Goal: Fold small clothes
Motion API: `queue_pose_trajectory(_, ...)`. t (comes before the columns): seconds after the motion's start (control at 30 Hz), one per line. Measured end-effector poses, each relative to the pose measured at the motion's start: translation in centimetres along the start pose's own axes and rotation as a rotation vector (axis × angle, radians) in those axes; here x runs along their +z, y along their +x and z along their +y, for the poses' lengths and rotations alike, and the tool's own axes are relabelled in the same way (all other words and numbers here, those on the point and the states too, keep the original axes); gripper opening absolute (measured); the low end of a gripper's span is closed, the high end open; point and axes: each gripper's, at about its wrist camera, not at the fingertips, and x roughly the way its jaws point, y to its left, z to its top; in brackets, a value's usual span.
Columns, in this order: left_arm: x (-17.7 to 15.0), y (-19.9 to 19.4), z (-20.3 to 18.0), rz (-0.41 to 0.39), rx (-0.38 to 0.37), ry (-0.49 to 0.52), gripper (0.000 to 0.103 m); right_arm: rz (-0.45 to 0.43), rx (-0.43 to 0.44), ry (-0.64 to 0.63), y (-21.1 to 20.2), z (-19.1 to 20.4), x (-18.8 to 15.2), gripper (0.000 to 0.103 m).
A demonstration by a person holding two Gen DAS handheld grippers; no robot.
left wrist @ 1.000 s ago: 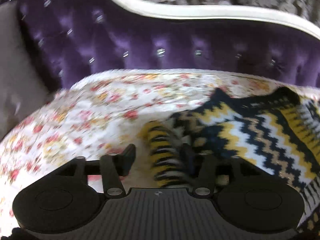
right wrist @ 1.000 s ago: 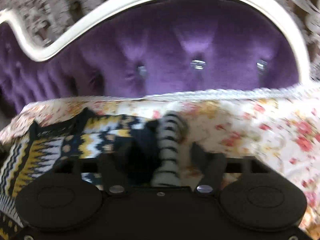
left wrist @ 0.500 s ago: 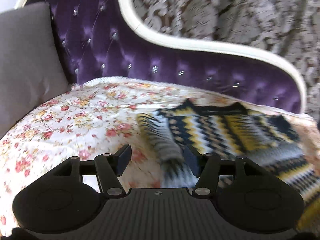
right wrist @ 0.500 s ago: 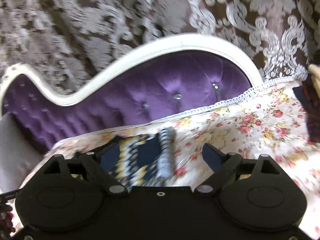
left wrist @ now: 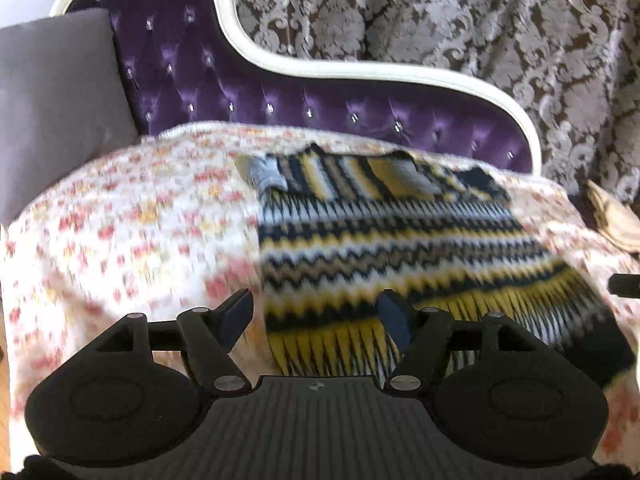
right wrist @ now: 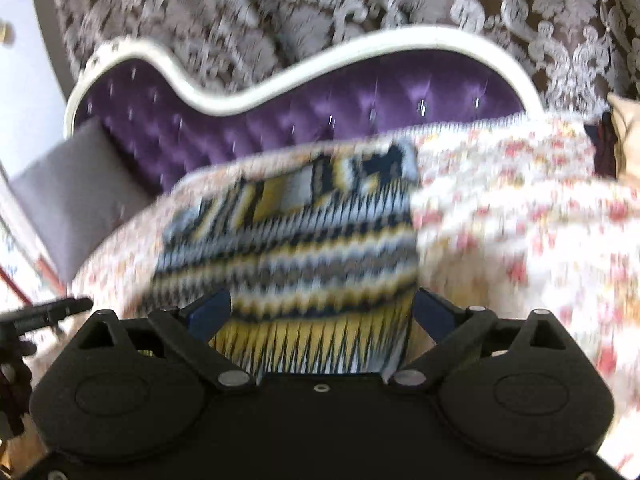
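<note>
A zigzag-knit sweater [left wrist: 384, 240] in yellow, navy and white lies flat on the floral quilt [left wrist: 132, 224] before a tufted purple velvet headboard [left wrist: 320, 100]. Left tool [left wrist: 316, 316] and right tool [right wrist: 322, 314] are both released, holding nothing.

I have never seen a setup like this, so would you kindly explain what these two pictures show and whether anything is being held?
No robot is here: a person holds a two-finger gripper in each hand, and each gripper carries a fisheye camera that looks forward along its fingers. One picture is from the left gripper, the other from the right gripper; the black shapes at the bottom are the grippers themselves. Both are open and hold nothing. Ahead lies a zigzag-patterned knitted sweater in yellow, navy and white, with its sleeves folded across its upper part, on a floral bedspread. Behind it are a purple tufted headboard, a grey cushion and a patterned curtain. The pictures are blurred by motion.
</note>
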Motion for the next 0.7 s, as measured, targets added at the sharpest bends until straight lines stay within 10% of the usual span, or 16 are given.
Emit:
queue_pose_trajectory(0.5, -4.2, -0.6, -0.4, 0.029, 0.007, 0.02, 0.073, 0.042, 0.015, 0.063, -0.5, 0.5, -5.2, 0.094)
queue_pose_trajectory(0.7, -3.9, -0.4, -0.5, 0.032, -0.005, 0.028, 0.073, 0.077, 0.041, 0.084, 0.4, 0.2, -4.5, 0.033)
